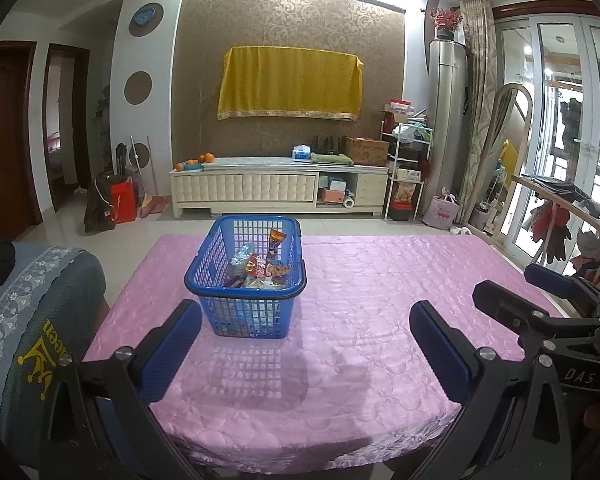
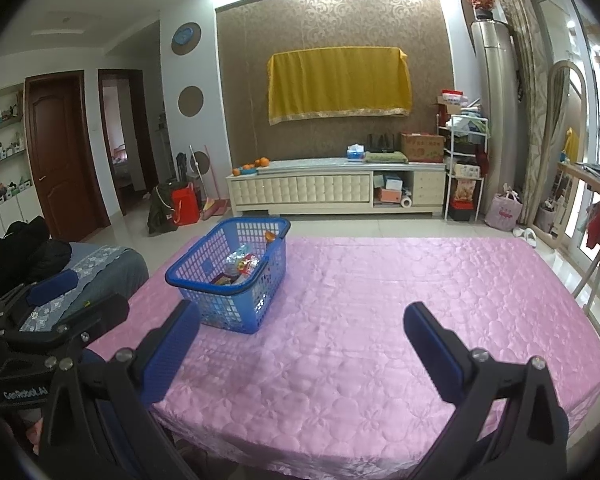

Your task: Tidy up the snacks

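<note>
A blue plastic basket (image 1: pixel 245 280) (image 2: pixel 230 276) stands on the pink tablecloth (image 1: pixel 360 300) (image 2: pixel 400 300), left of the middle. Several snack packets (image 1: pixel 262 266) (image 2: pixel 242 266) lie inside it, one orange packet leaning on the far wall. My left gripper (image 1: pixel 306 344) is open, held above the table's near edge just short of the basket, nothing between its blue pads. My right gripper (image 2: pixel 302 344) is open too, to the right of the basket and empty. Each gripper shows at the other view's edge: the right gripper (image 1: pixel 512 292), the left gripper (image 2: pixel 80 296).
A chair with a grey-blue embroidered cover (image 1: pixel 32 320) (image 2: pixel 96 268) stands at the table's left side. A wooden chair back (image 1: pixel 572 216) is at the right. Beyond the table are tiled floor and a white TV cabinet (image 1: pixel 276 184) (image 2: pixel 336 188).
</note>
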Demonstrator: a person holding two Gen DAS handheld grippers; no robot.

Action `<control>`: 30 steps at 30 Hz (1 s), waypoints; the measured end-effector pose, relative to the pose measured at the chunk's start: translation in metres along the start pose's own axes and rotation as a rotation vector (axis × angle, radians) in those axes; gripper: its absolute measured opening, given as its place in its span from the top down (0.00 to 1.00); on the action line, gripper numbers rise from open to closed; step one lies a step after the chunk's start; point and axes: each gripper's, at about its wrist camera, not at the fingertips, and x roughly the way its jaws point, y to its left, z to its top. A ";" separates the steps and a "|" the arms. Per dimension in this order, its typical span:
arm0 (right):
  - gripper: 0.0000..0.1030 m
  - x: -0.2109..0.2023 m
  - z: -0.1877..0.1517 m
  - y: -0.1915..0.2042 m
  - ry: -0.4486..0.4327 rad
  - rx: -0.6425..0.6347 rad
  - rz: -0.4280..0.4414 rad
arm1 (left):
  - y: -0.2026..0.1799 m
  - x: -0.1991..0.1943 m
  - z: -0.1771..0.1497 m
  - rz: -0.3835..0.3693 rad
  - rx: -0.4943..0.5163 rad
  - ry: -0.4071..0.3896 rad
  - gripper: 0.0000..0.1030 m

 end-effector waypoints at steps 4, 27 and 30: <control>0.00 0.000 -0.001 0.000 0.005 -0.004 0.005 | 0.000 -0.001 -0.001 0.005 0.000 0.002 0.00; 0.00 0.000 -0.004 0.001 0.019 0.006 0.027 | 0.005 -0.002 -0.002 0.014 -0.014 0.013 0.00; 0.00 -0.001 -0.004 0.001 0.018 0.002 0.024 | 0.005 -0.003 -0.003 0.012 -0.014 0.009 0.00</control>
